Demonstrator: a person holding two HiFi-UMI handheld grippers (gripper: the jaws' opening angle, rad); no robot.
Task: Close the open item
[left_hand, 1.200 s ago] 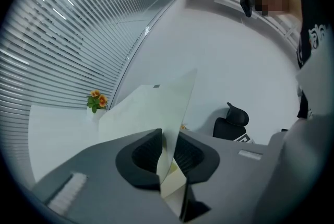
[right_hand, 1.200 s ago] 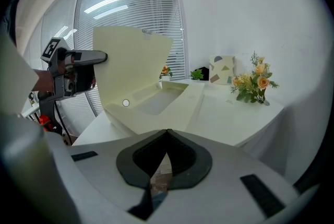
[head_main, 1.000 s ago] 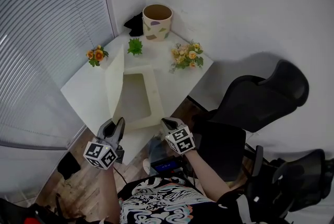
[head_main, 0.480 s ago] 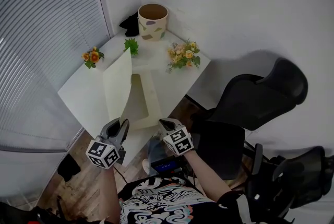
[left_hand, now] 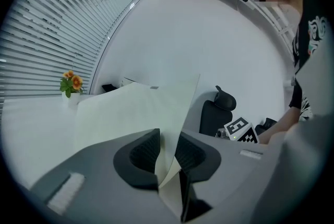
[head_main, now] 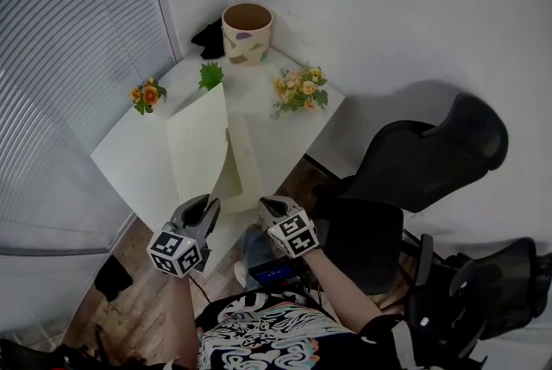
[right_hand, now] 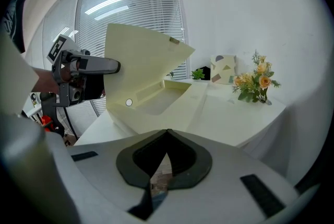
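A cream box (head_main: 246,170) lies on the white table (head_main: 121,157) with its hinged lid (head_main: 197,144) standing up, tilted over the tray. My left gripper (head_main: 207,206) is at the lid's near corner. In the left gripper view the lid (left_hand: 130,113) passes between the jaws of the left gripper (left_hand: 166,152), which are opening and stand slightly apart around the thin sheet. My right gripper (head_main: 266,203) hovers just off the table's near edge, shut and empty. The right gripper view shows the right gripper (right_hand: 167,134) pointing at the box tray (right_hand: 167,95) and the raised lid (right_hand: 138,66).
At the back of the table stand a patterned pot (head_main: 246,34), a small green plant (head_main: 210,77), orange flowers (head_main: 145,92) and a yellow bouquet (head_main: 297,90). A black office chair (head_main: 431,161) is to the right. Blinds cover the window on the left.
The lid has swung from leaning left to tilting rightward over the tray. My left gripper has moved right with its corner. The right gripper has barely shifted.
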